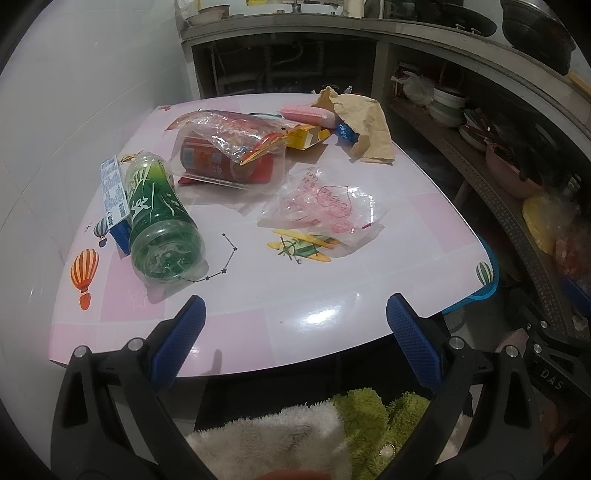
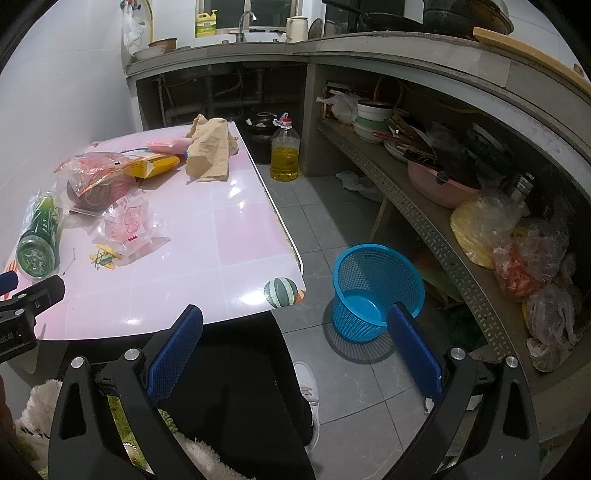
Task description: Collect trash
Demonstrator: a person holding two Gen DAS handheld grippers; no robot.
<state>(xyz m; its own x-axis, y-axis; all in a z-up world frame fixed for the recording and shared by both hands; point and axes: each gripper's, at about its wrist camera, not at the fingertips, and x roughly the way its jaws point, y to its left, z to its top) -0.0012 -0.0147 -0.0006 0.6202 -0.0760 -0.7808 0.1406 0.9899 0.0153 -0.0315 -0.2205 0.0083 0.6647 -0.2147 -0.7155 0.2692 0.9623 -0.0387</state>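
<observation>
A: Where is the trash?

B: All on the desk (image 1: 303, 295). From the blue basket (image 2: 373, 291) on the floor beside it: paper bag (image 2: 208, 151) farthest, green bottle (image 1: 159, 218) across the desk, clear wrapper (image 1: 325, 206) nearer.

A: And the grippers?

B: The left hand-held gripper (image 1: 295, 314) and right hand-held gripper (image 2: 295, 325) both gape, empty. Nothing is collected yet, I'd judge; next, reach for the bottle.

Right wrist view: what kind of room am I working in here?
Most likely a home kitchen: a sink tap with dish soap on the counter, stacked bowls on the shelf, and a cooking oil bottle on the floor.
</observation>
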